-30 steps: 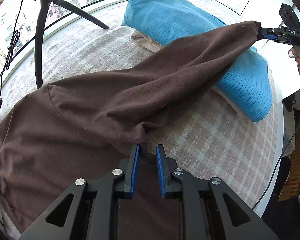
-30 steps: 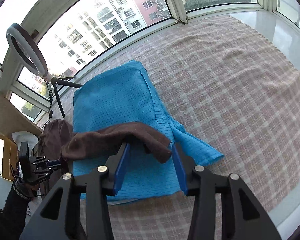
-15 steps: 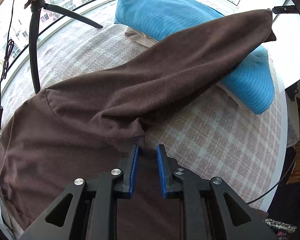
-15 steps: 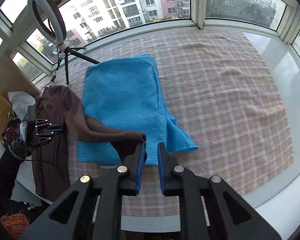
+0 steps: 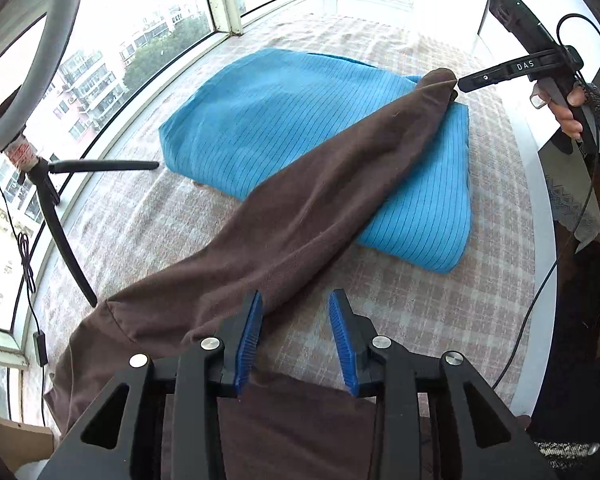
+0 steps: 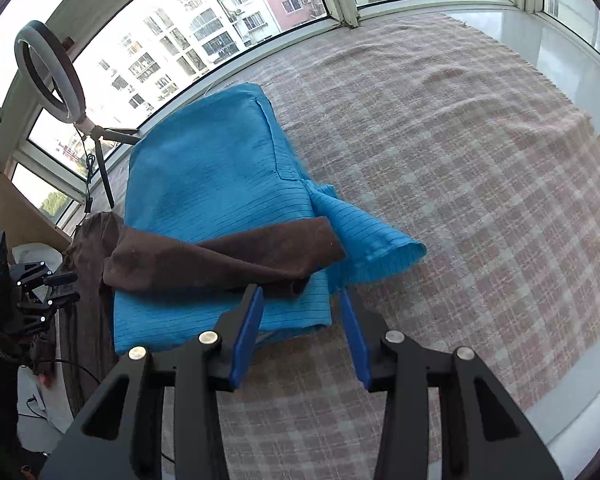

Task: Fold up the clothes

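At the far left of the left wrist view a ring light stand [image 5: 48, 200] sits by the windows on the plaid-covered surface [image 5: 400, 292]. Right of it, the brown garment [image 5: 300, 216] runs from a heap at the near left, off the surface edge, out in one long sleeve over the folded blue garment [image 5: 292, 120] in the middle, its cuff ending at the far right. The blue piece looks finished, a flat stack. The brown one is, by my reading, barely begun: only the sleeve is stretched out, the body still lies bunched, and every fold remains to be made.

The left gripper [image 5: 296, 336] has its fingers partly apart and opening; brown cloth lies under and beside the left pad, but nothing is pinched. The right gripper [image 6: 300, 320], seen at the far right with the person's hand [image 5: 568, 108] on it, is also partly apart and opening, with the cuff just ahead of its pads rather than clamped.

Half a second ago both pairs of fingers stood much narrower, the right one closed around the cuff and holding it raised; now the cuff lies dropped across the blue stack, and the left gripper has lifted away from the cloth.
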`<move>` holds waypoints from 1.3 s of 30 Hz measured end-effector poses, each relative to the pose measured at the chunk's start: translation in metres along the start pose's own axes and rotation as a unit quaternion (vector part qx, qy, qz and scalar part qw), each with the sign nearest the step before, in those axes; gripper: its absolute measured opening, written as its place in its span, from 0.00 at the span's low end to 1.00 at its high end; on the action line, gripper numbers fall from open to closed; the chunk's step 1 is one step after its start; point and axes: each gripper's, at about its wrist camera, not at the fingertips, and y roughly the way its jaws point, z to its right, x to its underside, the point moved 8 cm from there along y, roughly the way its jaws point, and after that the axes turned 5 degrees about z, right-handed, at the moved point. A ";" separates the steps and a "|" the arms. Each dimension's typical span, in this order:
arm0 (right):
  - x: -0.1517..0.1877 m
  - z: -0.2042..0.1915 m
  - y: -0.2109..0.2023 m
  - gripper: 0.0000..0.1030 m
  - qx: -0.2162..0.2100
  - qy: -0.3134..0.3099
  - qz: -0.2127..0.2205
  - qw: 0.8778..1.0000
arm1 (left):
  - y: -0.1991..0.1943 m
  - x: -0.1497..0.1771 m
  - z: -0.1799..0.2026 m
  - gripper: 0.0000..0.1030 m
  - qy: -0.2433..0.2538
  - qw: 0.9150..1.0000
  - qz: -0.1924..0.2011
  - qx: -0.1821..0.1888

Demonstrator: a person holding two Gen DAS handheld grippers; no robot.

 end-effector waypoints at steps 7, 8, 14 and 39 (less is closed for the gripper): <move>0.000 -0.006 0.004 0.39 -0.013 0.003 0.003 1.000 | 0.055 -0.106 0.061 0.38 0.150 0.987 0.002 0.058; 0.003 -0.006 0.002 0.39 -0.007 -0.003 0.005 1.000 | 0.062 -0.115 0.068 0.38 0.164 0.984 -0.002 0.068; 0.015 -0.009 -0.008 0.39 0.028 -0.041 0.025 0.998 | 0.097 -0.137 0.086 0.16 0.196 0.972 -0.055 0.115; -0.029 -0.037 0.047 0.11 -0.006 -0.120 0.036 0.992 | 0.109 -0.155 0.009 0.11 0.157 0.981 -0.062 0.092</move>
